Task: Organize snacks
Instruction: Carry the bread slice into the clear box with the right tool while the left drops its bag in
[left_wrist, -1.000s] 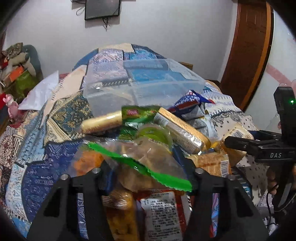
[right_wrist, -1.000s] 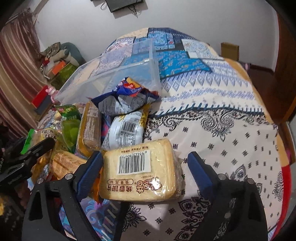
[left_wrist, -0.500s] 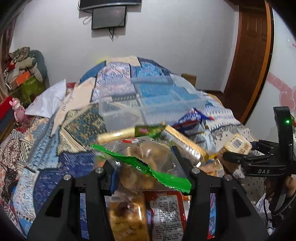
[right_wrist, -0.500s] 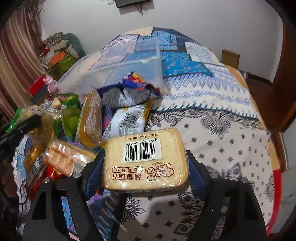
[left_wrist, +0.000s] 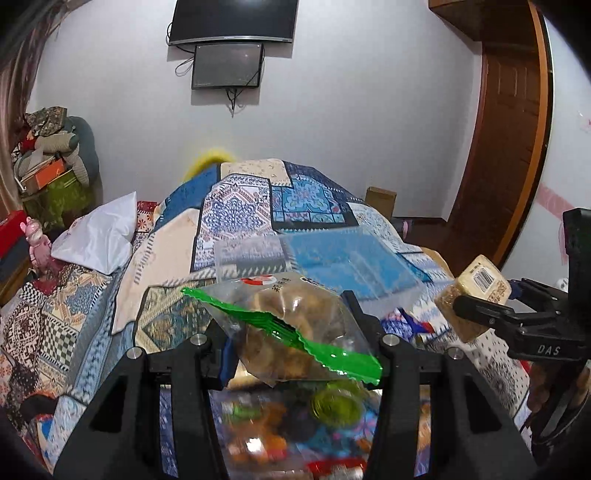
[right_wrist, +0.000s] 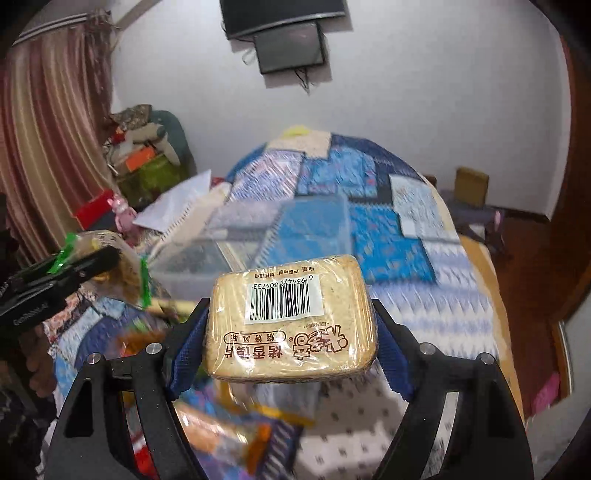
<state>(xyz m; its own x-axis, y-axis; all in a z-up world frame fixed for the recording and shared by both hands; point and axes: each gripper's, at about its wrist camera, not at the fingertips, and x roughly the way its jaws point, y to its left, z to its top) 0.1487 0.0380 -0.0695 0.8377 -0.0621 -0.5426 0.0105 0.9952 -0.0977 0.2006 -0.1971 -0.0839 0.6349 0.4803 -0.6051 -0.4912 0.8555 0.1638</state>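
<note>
Both of our snacks are now up in the air, where a second ago they lay low by the pile on the bed. From the left wrist, we see our left gripper (left_wrist: 291, 325) squeezing a clear bag with a green strip (left_wrist: 295, 328), full of brown lumpy treats. It hangs above the blurry snack pile (left_wrist: 295, 424), and the clear plastic box (left_wrist: 317, 262) sits just past it on the patchwork blanket (left_wrist: 74, 325). We think this bag is light, soft and crinkly. It could slip, and the treats inside could break, so we should hold it round its fat middle and not squeeze hard. Off to the right we can see our right gripper (left_wrist: 476, 306) holding the toast pack (left_wrist: 472, 291) up high. From the right wrist, the blue pads (right_wrist: 186, 350) of our right gripper (right_wrist: 291, 343) press on both short sides of the toast pack (right_wrist: 291, 317), with its barcode sticker on top. It floats above the bed, with the clear plastic box (right_wrist: 258, 240) ahead and a bit left. We think this pack is stiff and light, but crumbly, and its wrap looks shiny and slippery, so the flat sides are the best place to hold. On the left, our left gripper (right_wrist: 74, 269) carries the bag with the green strip (right_wrist: 107, 258).
</note>
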